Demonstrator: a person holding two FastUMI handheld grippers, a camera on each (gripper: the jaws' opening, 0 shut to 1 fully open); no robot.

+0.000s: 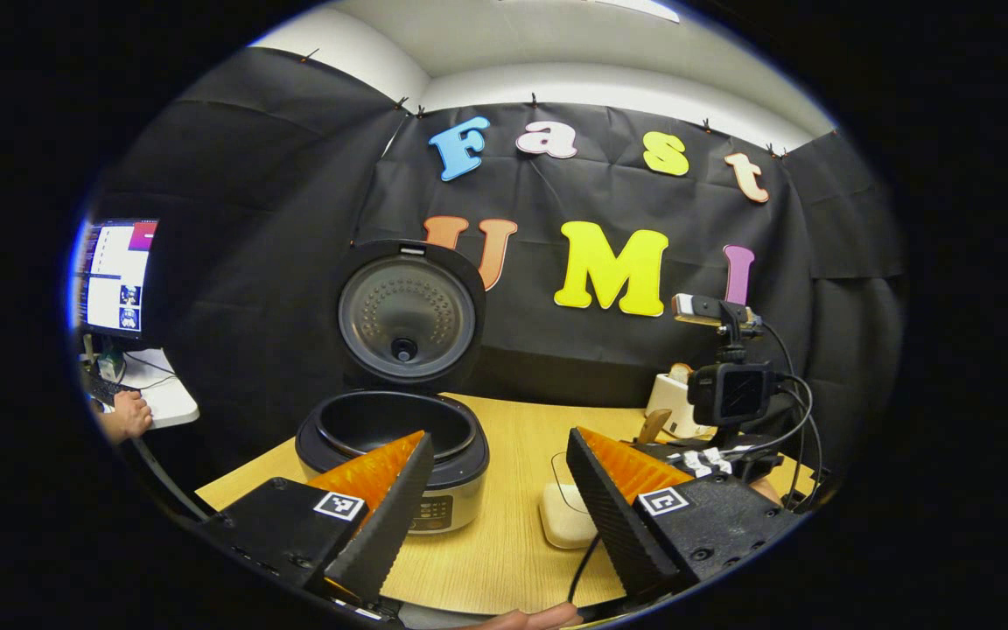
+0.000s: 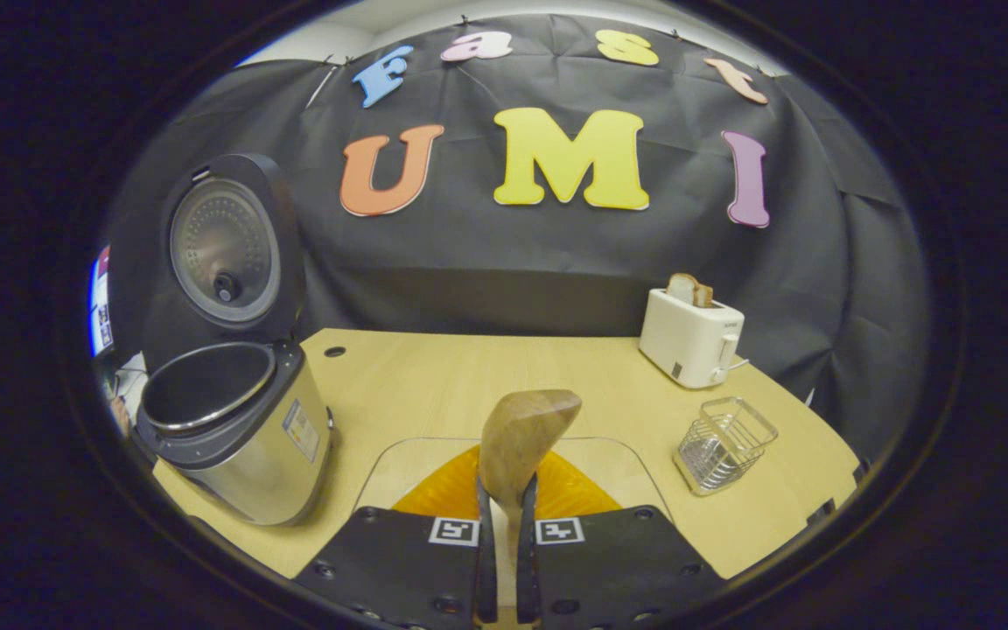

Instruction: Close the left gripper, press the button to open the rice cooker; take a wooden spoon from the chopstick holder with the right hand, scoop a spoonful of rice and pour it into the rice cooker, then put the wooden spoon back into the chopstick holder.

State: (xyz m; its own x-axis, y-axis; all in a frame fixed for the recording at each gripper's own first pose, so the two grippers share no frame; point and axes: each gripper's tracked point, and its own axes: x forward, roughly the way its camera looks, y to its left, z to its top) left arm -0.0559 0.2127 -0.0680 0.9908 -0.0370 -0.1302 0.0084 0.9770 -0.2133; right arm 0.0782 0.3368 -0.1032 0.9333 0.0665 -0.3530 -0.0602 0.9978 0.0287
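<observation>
The brown wooden spoon (image 2: pixel 526 437) stands clamped in the right gripper (image 2: pixel 504 516) at lower centre, its bowl up. The silver rice cooker (image 2: pixel 228 420) sits lid-raised at left on the pale wooden counter (image 2: pixel 434 376). The left gripper (image 1: pixel 495 490) hangs spread apart. Scooping rice comes next, probably. No writing is legible.

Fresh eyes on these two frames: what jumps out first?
The rice cooker at the table's left, lid standing fully open over an empty-looking pot. Next, the wooden spoon clamped upright in the right gripper, bowl up. Behind it, a white toaster and wire chopstick holder sit at right.
</observation>
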